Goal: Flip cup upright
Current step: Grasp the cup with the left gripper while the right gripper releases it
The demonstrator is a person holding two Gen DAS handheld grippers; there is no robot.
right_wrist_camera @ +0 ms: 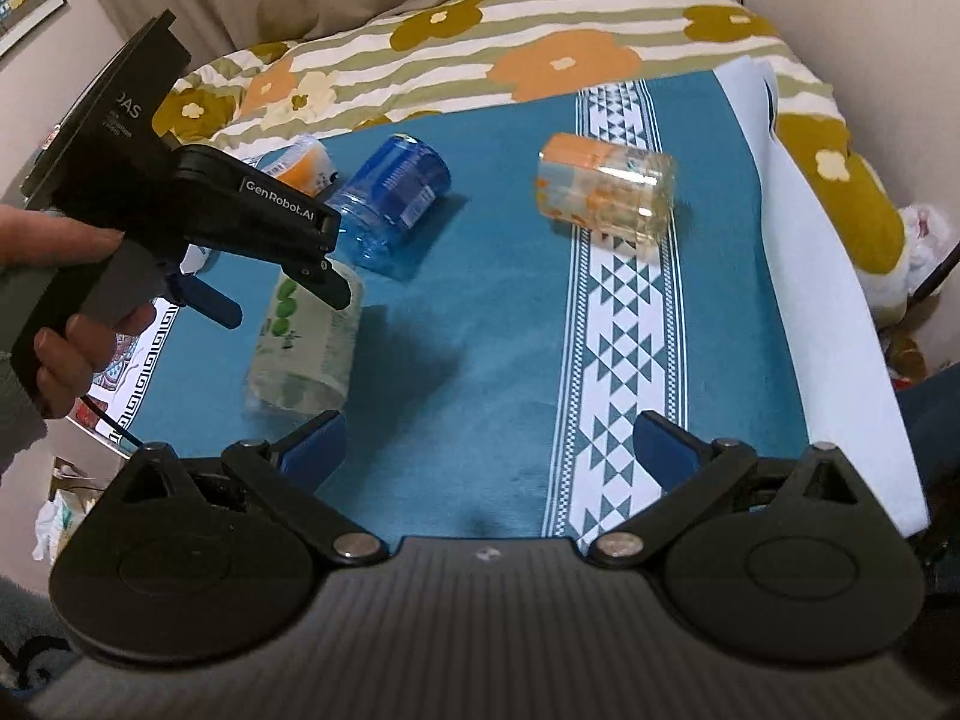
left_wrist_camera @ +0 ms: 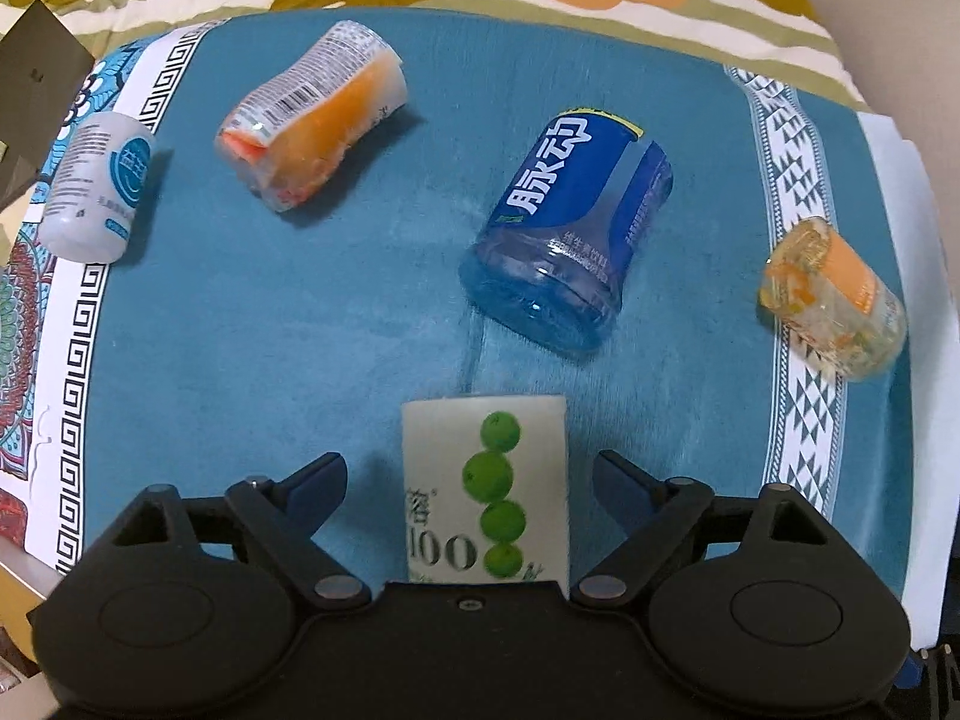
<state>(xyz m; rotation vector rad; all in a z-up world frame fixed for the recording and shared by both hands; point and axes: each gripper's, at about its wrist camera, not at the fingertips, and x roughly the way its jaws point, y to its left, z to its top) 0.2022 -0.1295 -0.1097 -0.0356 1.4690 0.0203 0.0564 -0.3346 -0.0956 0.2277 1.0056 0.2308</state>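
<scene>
Cup with green dots [left_wrist_camera: 487, 489] lies on its side on the teal cloth [left_wrist_camera: 336, 324], between the spread fingers of the left hand-held gripper [left_wrist_camera: 471, 471], neither finger touching it. Right hand-held gripper [right_wrist_camera: 489, 441] hangs released over bare cloth. Beyond lie a blue cup [left_wrist_camera: 570, 228] and an orange-capped jar [left_wrist_camera: 834, 300], both toppled.

Glossy clear plastic cup [left_wrist_camera: 486, 489], matt cloth [left_wrist_camera: 360, 312]

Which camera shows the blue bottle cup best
The left wrist view: the blue cup lies on its side mid-frame, unobstructed, label readable. The right wrist view shows it smaller and farther off, its near side partly behind the left gripper.
</scene>
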